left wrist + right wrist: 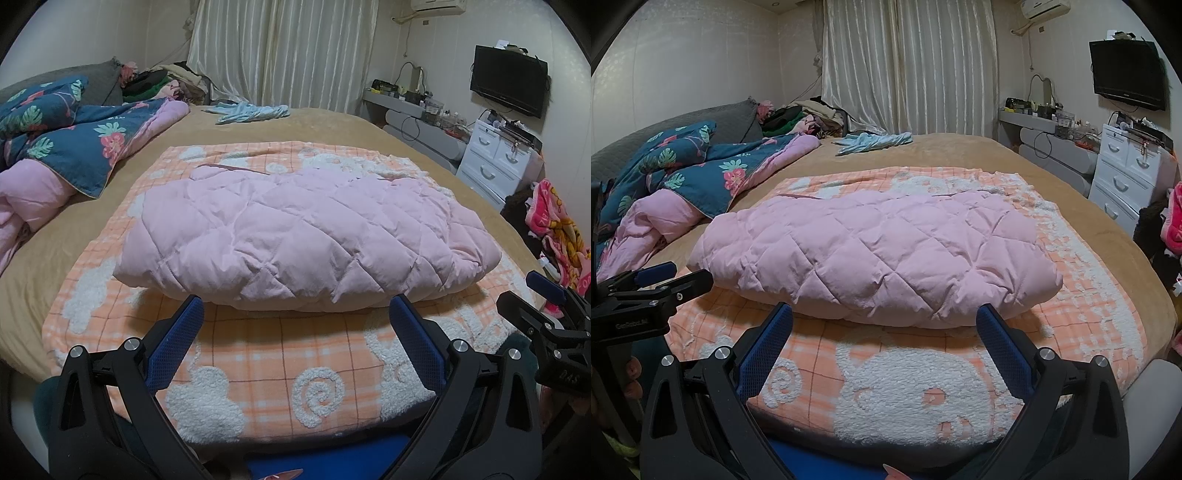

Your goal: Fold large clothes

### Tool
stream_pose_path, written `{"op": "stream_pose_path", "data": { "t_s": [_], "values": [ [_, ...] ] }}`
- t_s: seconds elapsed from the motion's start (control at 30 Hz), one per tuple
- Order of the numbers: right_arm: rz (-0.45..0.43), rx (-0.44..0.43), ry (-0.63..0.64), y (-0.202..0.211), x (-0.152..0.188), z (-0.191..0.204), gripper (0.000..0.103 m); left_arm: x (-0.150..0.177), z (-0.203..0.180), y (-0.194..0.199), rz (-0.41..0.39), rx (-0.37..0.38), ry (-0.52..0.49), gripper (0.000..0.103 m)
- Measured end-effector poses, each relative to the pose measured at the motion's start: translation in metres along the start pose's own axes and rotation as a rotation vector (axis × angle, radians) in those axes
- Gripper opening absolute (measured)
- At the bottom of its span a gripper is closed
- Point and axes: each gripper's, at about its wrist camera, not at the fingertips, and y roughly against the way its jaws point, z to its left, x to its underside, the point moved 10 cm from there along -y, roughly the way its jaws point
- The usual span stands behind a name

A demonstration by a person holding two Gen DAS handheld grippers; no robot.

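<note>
- Currently the pink quilted jacket (303, 232) is lying folded into a thick bundle on the orange checked blanket (258, 373), which is spreading flat over the tan bed (332, 129).
- Its long axis is running left to right across both wrist views, with the rounded folded edge facing the grippers.
- A bare strip of blanket is showing between that near edge and the grippers, and blanket is also showing past the jacket's left, right and far sides.
- To the left, a blue floral quilt (74, 140) with pink lining is bunching up on the bed, apart from the jacket.
- Beyond the far blanket edge, a light blue cloth (255, 112) is lying on open tan bed.
- Off the right side of the bed, a white dresser (498, 162) is standing under a wall television (508, 85).
- The left gripper (295, 314) is hovering just short of the jacket with its jaws spread wide, holding nothing.
- The right gripper (884, 321) is doing likewise, jaws wide and empty, and is appearing at the right edge of the left wrist view.
</note>
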Motion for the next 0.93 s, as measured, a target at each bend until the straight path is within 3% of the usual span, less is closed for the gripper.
{"op": "stream_pose_path", "data": {
  "t_s": [0.37,0.6,0.7,0.77,0.87,0.93],
  "values": [
    [0.002,0.033,-0.013,0.002,-0.001,-0.007,0.099,0.002,0.004,-0.003,0.027,-0.017,0.006,0.094],
    [-0.002,0.157,-0.105,0.008,0.003,-0.062,0.099,0.004,0.029,-0.01,0.045,-0.074,0.047,0.094],
    [-0.028,0.284,-0.172,0.017,0.007,-0.12,0.099,-0.003,0.062,-0.017,0.048,-0.117,0.114,0.094],
    [-0.038,0.384,-0.256,0.025,0.015,-0.179,0.099,-0.011,0.099,-0.023,0.042,-0.176,0.162,0.094],
    [-0.017,0.629,-0.435,0.044,0.054,-0.303,0.099,-0.029,0.18,-0.031,0.024,-0.306,0.238,0.094],
    [0.056,0.82,-0.532,0.058,0.099,-0.392,0.099,-0.04,0.247,-0.037,0.018,-0.413,0.282,0.094]
  ]
}}
